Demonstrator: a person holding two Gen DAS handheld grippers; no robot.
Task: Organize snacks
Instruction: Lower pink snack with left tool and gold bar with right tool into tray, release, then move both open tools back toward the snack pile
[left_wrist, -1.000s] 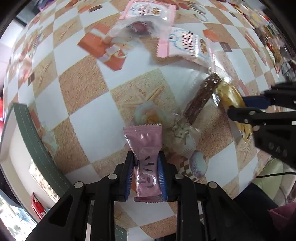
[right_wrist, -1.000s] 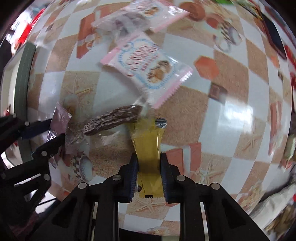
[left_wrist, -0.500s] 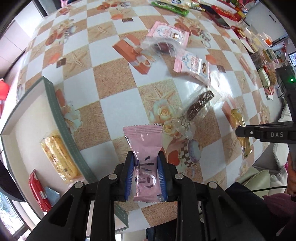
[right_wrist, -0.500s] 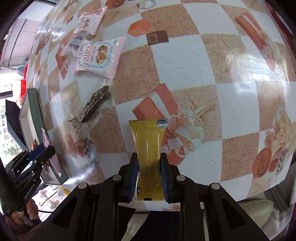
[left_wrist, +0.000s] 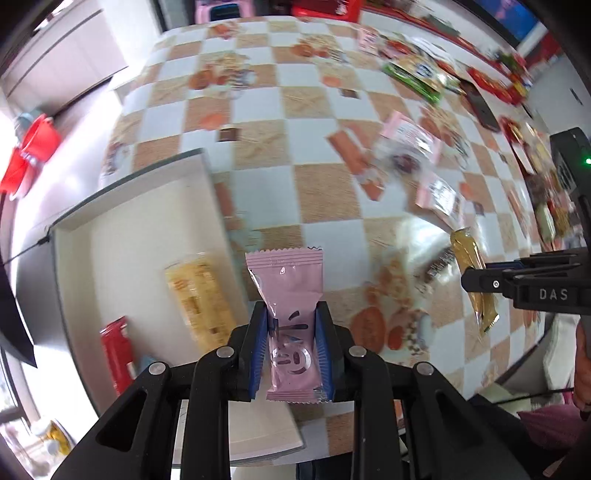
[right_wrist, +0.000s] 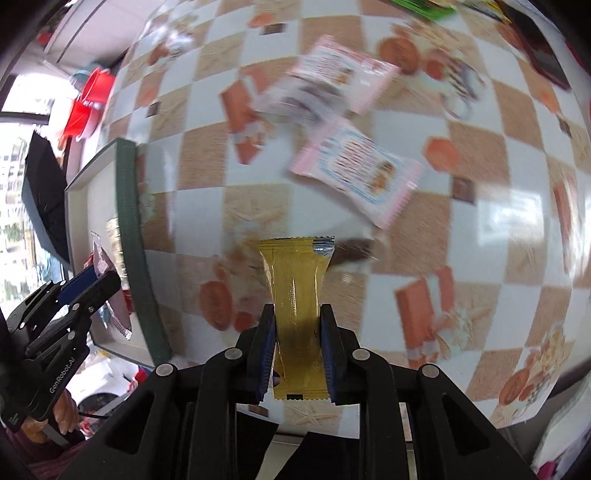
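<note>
My left gripper (left_wrist: 291, 350) is shut on a pink snack packet (left_wrist: 288, 317) and holds it in the air near the right edge of a white box with a green rim (left_wrist: 110, 236). The box holds a yellow cracker pack (left_wrist: 199, 295) and a red packet (left_wrist: 118, 354). My right gripper (right_wrist: 297, 350) is shut on a yellow snack packet (right_wrist: 295, 295), held above the checkered table. It also shows at the right of the left wrist view (left_wrist: 472, 280). The left gripper shows at the left of the right wrist view (right_wrist: 92, 284), over the box (right_wrist: 129, 229).
Two pink-and-white cookie packs (right_wrist: 354, 173) and a clear-wrapped dark snack (right_wrist: 354, 247) lie on the table beyond the yellow packet. More snack packs crowd the far right table edge (left_wrist: 424, 77). Red bins (left_wrist: 33, 155) stand on the floor to the left.
Both grippers have lifted and swung left toward the box, each keeping its packet. The box has come more fully into both views.
</note>
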